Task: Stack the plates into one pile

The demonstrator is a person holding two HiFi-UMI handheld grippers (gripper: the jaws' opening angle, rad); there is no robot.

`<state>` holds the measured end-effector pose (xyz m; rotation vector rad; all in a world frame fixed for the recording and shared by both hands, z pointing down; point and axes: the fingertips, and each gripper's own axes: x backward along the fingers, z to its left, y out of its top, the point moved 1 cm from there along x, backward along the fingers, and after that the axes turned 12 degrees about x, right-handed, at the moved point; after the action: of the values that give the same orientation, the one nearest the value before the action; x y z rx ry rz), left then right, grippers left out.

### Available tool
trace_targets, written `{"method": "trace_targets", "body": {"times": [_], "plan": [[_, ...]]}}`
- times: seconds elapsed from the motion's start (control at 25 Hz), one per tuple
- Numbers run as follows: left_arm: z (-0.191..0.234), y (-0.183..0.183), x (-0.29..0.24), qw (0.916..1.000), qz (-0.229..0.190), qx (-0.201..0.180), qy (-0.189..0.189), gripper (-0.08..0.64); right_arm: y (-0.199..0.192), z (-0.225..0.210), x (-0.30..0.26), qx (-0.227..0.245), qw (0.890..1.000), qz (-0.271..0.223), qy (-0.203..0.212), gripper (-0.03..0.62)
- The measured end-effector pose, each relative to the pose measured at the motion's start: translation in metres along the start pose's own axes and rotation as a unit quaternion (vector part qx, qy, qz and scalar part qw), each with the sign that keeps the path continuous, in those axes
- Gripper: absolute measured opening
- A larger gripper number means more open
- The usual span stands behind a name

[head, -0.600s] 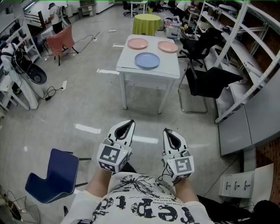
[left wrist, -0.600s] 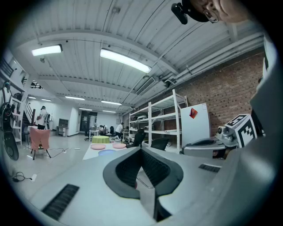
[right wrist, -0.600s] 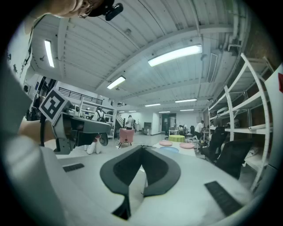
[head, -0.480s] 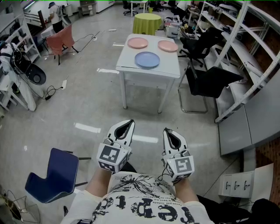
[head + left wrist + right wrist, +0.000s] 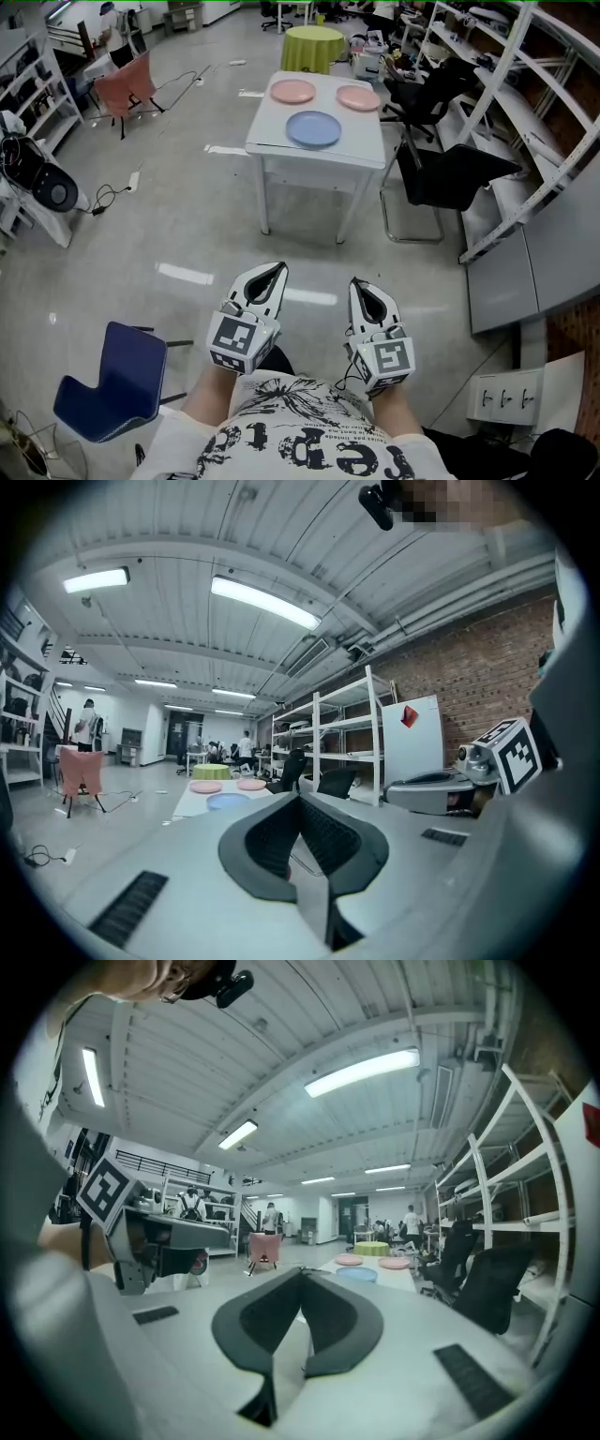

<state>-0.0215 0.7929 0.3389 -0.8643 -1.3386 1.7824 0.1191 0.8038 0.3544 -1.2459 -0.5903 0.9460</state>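
On the white table (image 5: 281,148), three plates lie apart, unstacked: blue plate (image 5: 314,128) at the near middle, left pink plate (image 5: 293,91) at the far left, right pink plate (image 5: 359,97) at the far right. Well short of the table, over the floor, left gripper (image 5: 277,267) and right gripper (image 5: 358,282) are side by side at the person's chest, both pointing toward the table. Both have jaws pressed together, nothing between them. Black chair (image 5: 441,173) just right of the table, green round table (image 5: 314,47) beyond its far edge, blue chair (image 5: 112,380) well short of it.
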Motion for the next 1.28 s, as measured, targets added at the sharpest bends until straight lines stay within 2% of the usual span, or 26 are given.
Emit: {"method": "trace_targets", "body": {"times": [0.2, 0.36, 0.56, 0.8, 0.92, 1.12, 1.28], "plan": [[0.034, -0.003, -0.017, 0.9999, 0.009, 0.002, 0.011, 0.015, -0.007, -0.002, -0.038, -0.003, 1.000, 0.015, -0.002, 0.006], [0.076, 0.013, -0.041, 0.9996, -0.004, 0.024, 0.013, 0.014, -0.002, -0.005, -0.084, 0.003, 1.000, 0.025, 0.001, 0.006], [0.139, 0.027, -0.086, 0.9996, 0.004, 0.026, 0.005, 0.014, 0.002, -0.015, -0.158, -0.003, 0.999, 0.035, -0.005, 0.006], [0.229, 0.064, -0.134, 0.9997, 0.006, 0.025, -0.002, 0.014, 0.018, -0.017, -0.255, -0.020, 0.999, 0.042, -0.014, 0.006], [0.271, 0.076, -0.155, 0.9996, 0.010, 0.027, -0.006, 0.014, 0.021, -0.015, -0.299, -0.010, 0.998, 0.054, -0.018, 0.006], [0.325, 0.083, -0.182, 0.9990, 0.016, 0.042, -0.006, 0.014, 0.017, -0.015, -0.354, -0.010, 0.997, 0.074, -0.024, 0.006], [0.346, 0.076, -0.208, 0.9983, 0.027, 0.052, -0.007, 0.014, 0.009, -0.025, -0.386, -0.008, 0.996, 0.086, -0.015, 0.006]]}}
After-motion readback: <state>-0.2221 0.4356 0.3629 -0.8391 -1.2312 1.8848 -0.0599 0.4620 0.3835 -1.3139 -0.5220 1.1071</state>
